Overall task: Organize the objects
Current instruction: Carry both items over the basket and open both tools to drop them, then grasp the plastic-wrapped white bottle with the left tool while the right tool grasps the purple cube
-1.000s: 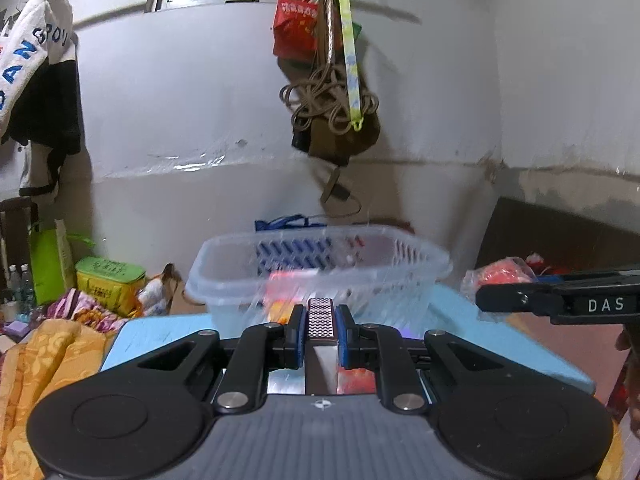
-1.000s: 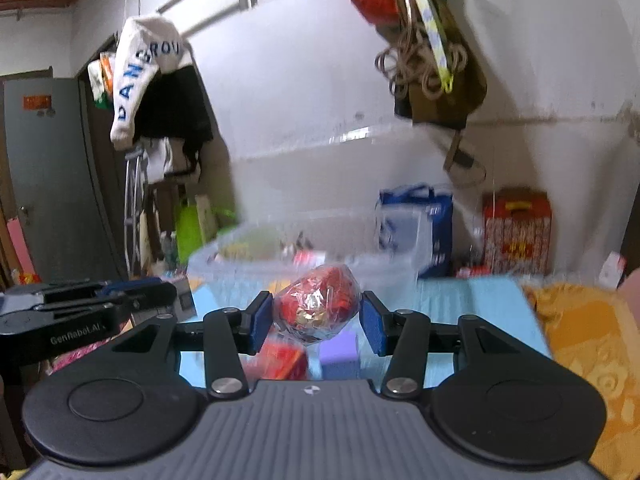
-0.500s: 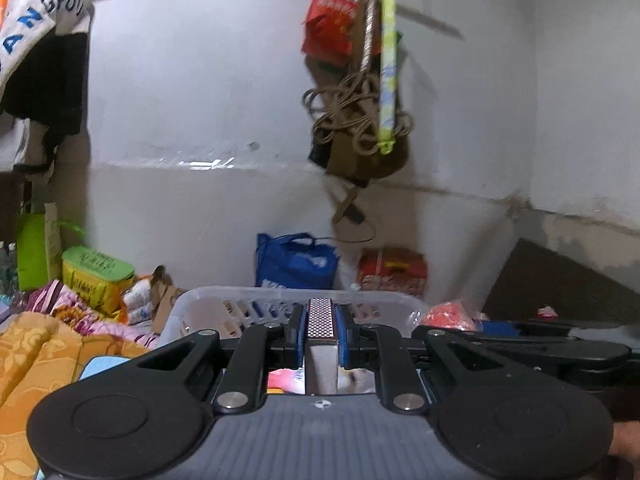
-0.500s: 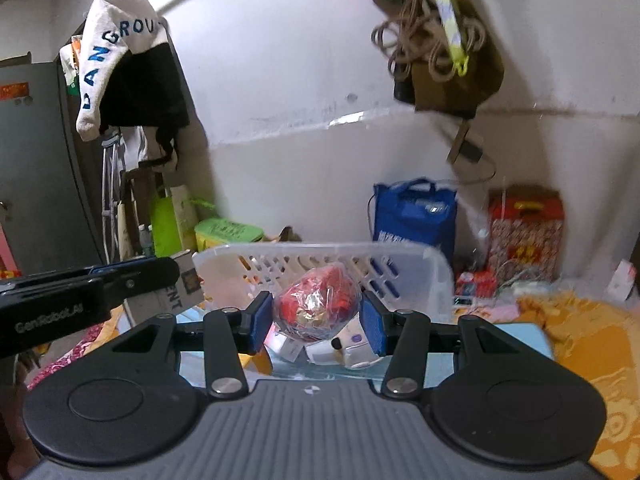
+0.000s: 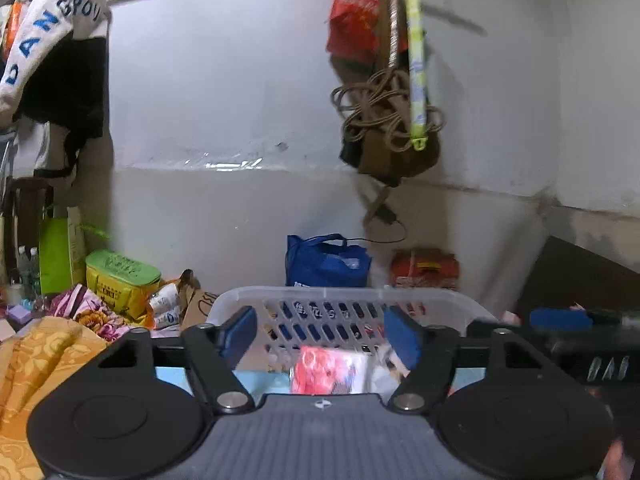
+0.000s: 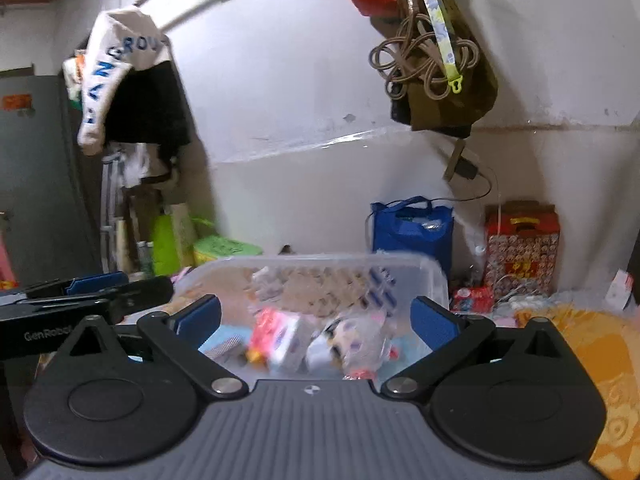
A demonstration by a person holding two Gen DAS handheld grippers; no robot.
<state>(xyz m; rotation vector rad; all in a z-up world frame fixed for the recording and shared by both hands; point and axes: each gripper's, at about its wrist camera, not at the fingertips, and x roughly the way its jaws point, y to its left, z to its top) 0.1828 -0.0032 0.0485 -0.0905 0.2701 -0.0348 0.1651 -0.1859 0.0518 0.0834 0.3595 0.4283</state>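
A clear plastic basket [image 5: 344,294] with a slotted wall stands straight ahead on the light blue surface [image 5: 256,382]. It also shows in the right wrist view [image 6: 434,276]. Inside lie a red and white packet [image 5: 324,370], a small box [image 6: 280,338] and a crinkly bag [image 6: 356,340]. My left gripper [image 5: 320,336] is open and empty just before the basket. My right gripper [image 6: 316,320] is open and empty over the basket's near side. The left gripper's arm [image 6: 80,300] shows at the left of the right wrist view.
An orange patterned blanket [image 5: 36,364] lies at the left and another part [image 6: 604,364] at the right. A blue bag [image 5: 326,260], a red gift box [image 6: 522,248] and a green-lidded yellow box [image 5: 120,280] stand by the wall. Rope and bags [image 5: 392,120] hang above.
Both grippers have opened. The left one let go of the narrow grey block and the right one let go of the red wrapped ball. Both are closer to the basket.
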